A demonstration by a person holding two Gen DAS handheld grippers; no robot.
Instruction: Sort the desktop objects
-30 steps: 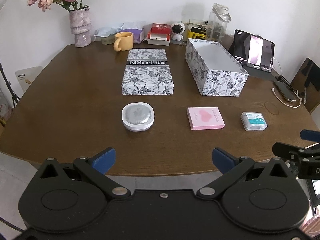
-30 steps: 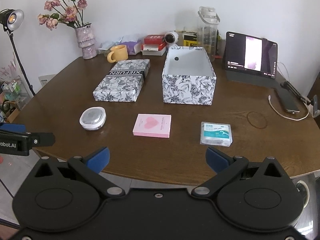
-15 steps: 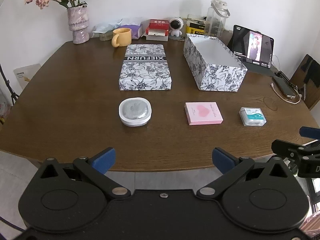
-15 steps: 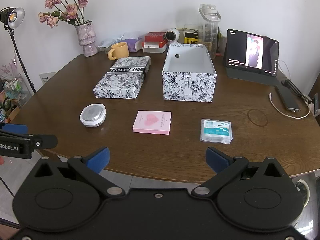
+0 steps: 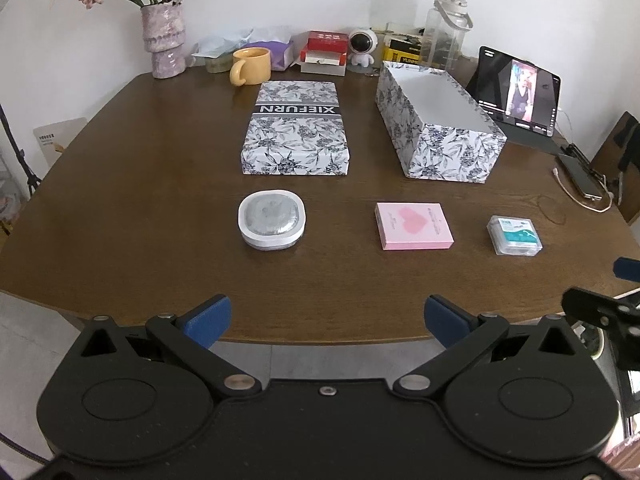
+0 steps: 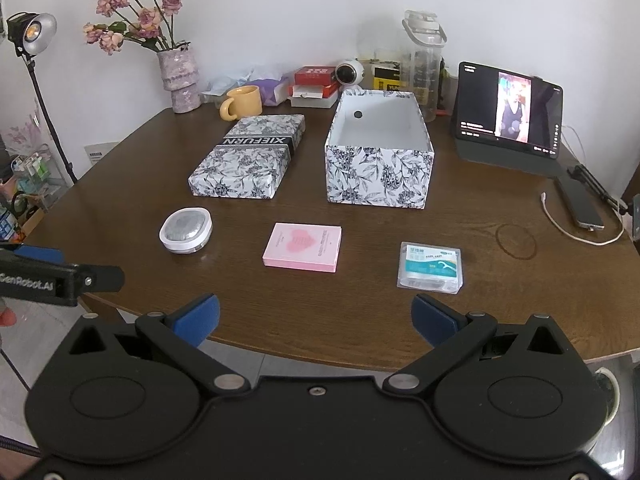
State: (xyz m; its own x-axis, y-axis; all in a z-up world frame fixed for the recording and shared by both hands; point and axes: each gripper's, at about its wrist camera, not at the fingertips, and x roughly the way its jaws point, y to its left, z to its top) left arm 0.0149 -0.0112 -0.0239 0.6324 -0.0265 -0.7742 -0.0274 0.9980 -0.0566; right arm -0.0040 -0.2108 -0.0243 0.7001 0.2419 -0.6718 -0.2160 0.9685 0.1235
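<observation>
Both grippers hover at the near edge of the wooden table (image 5: 140,184), level and pointing forward across it. The left gripper (image 5: 327,316) has its blue-padded fingers (image 5: 208,318) spread wide with nothing between them; the right gripper (image 6: 314,314) is likewise released and empty. In the right wrist view the left gripper shows as a black bar at 9 o'clock; in the left wrist view the right one pokes in at 4 o'clock.

The table is dark brown, smooth, with a rounded edge. Three small items lie in a row ahead of the fingers, well apart from each other. A round-cornered white case (image 5: 272,224) with a grey, foil-like top sits at about 11 o'clock from the left gripper's gap, clear of its fingers. A flat pink box (image 5: 414,226) printed with a heart lies at 1 o'clock from the left gripper and 12 o'clock from the right. A clear plastic floss-pick pack (image 6: 431,267) with a teal label lies just beyond the right gripper's right finger, not touching it.

Farther back, at 12 o'clock, rest a flat floral-print lid (image 5: 296,130) with a black band and, beside it, the open floral box (image 6: 380,152), white inside and empty.
</observation>
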